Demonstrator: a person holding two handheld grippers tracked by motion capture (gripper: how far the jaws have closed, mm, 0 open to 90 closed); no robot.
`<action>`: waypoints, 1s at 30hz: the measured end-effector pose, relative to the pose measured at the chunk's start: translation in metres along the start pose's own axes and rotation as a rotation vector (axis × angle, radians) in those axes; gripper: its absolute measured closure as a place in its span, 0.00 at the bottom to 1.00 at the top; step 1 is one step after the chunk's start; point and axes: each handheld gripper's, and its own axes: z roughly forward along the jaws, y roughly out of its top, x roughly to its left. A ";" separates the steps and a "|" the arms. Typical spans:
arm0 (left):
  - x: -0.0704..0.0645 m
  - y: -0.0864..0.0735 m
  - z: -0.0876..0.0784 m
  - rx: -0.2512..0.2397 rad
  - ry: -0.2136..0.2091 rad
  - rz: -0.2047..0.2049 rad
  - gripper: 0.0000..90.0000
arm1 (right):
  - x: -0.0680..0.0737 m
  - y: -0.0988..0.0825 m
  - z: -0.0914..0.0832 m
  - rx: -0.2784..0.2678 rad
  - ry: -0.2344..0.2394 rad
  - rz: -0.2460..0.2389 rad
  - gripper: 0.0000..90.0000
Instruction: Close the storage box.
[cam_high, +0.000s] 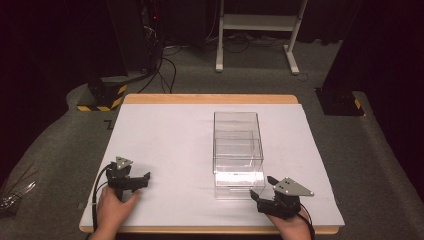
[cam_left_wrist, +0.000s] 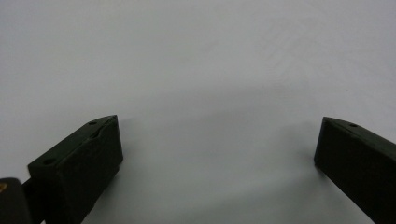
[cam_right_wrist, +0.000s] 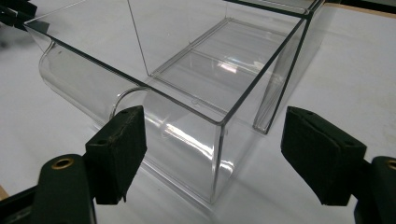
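Two grippers rest low at the near edge of the white-topped table (cam_high: 165, 135), well apart from each other. The left gripper (cam_high: 136, 181) sits near the near-left corner with bare tabletop all around it; the left gripper view shows its jaws spread wide over plain white surface. The right gripper (cam_high: 262, 189) sits near the near-right corner, just beside the near end of a clear plastic drawer box (cam_high: 237, 150), which stands right of the table's middle. Its drawer (cam_right_wrist: 154, 116) is pulled out toward the near side. Both shell and drawer hold nothing. The right gripper view shows its jaws wide apart, clasping nothing, on either side of the drawer's near corner and rounded front, detail that glare hides in the high view. Past the far edge, on grey carpet, stand a white desk frame (cam_high: 257, 30) and cables (cam_high: 165, 65).
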 end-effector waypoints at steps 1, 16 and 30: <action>0.000 0.000 0.000 0.000 0.000 0.000 0.01 | 0.000 0.000 0.000 0.000 0.000 0.000 0.25; 0.000 0.000 0.000 0.000 0.000 0.000 0.01 | -0.006 0.007 0.012 -0.004 -0.024 0.006 0.25; 0.000 0.000 0.000 0.000 0.000 0.000 0.01 | -0.016 0.014 0.025 -0.008 -0.049 0.025 0.19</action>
